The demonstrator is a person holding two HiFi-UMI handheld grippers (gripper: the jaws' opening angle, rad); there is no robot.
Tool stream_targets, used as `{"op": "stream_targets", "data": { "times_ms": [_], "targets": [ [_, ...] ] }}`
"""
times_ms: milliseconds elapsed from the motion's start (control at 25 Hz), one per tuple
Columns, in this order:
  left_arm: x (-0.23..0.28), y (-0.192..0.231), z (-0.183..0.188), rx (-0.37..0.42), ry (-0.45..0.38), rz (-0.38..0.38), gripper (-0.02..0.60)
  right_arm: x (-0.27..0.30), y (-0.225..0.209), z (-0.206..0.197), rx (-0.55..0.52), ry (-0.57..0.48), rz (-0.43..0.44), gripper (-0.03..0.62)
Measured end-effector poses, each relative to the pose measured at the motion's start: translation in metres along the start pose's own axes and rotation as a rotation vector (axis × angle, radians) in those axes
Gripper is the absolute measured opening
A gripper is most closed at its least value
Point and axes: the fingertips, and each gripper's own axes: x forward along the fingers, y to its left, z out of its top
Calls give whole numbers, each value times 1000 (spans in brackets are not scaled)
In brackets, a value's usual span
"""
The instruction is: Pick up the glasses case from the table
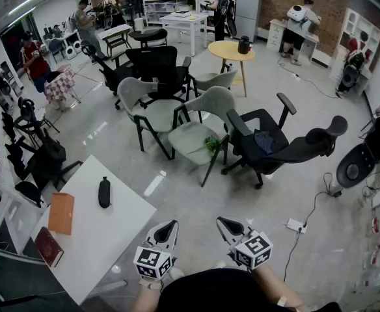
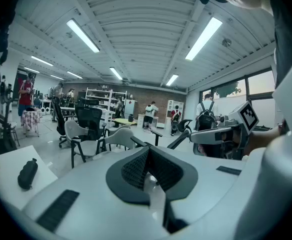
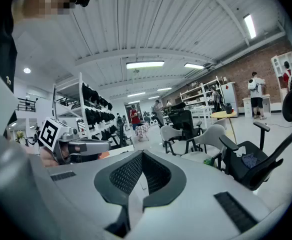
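Observation:
The black oblong glasses case [image 1: 104, 192] lies on the white table [image 1: 105, 239] at the lower left, and it also shows at the left of the left gripper view as the glasses case [image 2: 27, 173]. My left gripper [image 1: 166, 231] hovers off the table's right edge, nearer me than the case and to its right, with its jaws shut on nothing. The right gripper [image 1: 228, 227] hangs beside it over the floor, also shut and empty. In their own views, the pads of the left gripper [image 2: 147, 156] and of the right gripper [image 3: 142, 160] meet with nothing between them.
An orange box [image 1: 61, 213] and a dark red book [image 1: 49, 246] lie on the table left of the case. Grey and black office chairs [image 1: 196, 135] crowd the floor ahead, with a round yellow table [image 1: 231, 49] behind. A power strip [image 1: 296, 225] and its cable lie at the right. People stand far off.

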Motion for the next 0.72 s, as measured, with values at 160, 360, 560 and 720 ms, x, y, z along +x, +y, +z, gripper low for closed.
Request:
{"op": "stream_targets", "data": {
  "times_ms": [160,360,560,720],
  "targets": [
    [14,-16,2,-5,-2,6,20,-17,-22,-3,19,-2,-5,28],
    [35,-32,0,-11,16,18,20,-31,-46,-9,42,-5,-2,28],
    [57,-52,-3,4,36,7,20,-46,-66,-2,31,-19,-7,28],
    [68,-61,-9,-8,49,20,20,-51,-81,-10,35,-13,15,28]
  ]
}}
